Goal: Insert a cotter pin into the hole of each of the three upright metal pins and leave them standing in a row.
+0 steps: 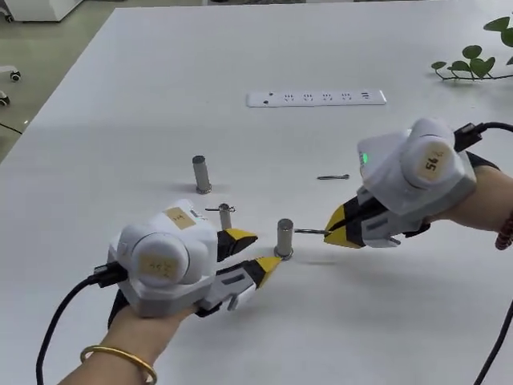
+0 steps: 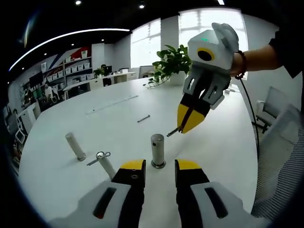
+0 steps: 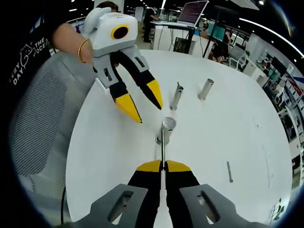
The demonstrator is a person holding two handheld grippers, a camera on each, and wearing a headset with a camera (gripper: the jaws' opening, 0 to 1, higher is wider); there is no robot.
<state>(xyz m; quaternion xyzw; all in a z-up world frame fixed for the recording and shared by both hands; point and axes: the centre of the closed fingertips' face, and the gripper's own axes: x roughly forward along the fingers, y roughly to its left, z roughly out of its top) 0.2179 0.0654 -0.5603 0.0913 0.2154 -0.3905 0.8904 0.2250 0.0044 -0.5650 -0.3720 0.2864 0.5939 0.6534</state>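
Three upright metal pins stand on the white table. The far pin (image 1: 200, 174) is bare. The middle pin (image 1: 226, 215) has a cotter pin through its top. The near pin (image 1: 284, 238) (image 2: 157, 149) (image 3: 166, 129) stands just ahead of my open left gripper (image 1: 256, 250) (image 2: 160, 167), between its spread jaws but apart from them. My right gripper (image 1: 333, 228) (image 3: 163, 166) is shut on a cotter pin (image 2: 173, 131) (image 3: 162, 145), held level with its tip at the top of the near pin. A loose cotter pin (image 1: 333, 176) lies further back.
A white power strip (image 1: 317, 98) lies across the table's far middle. Plant leaves (image 1: 477, 60) reach in at the far right. Cables trail from both grippers toward the near edge.
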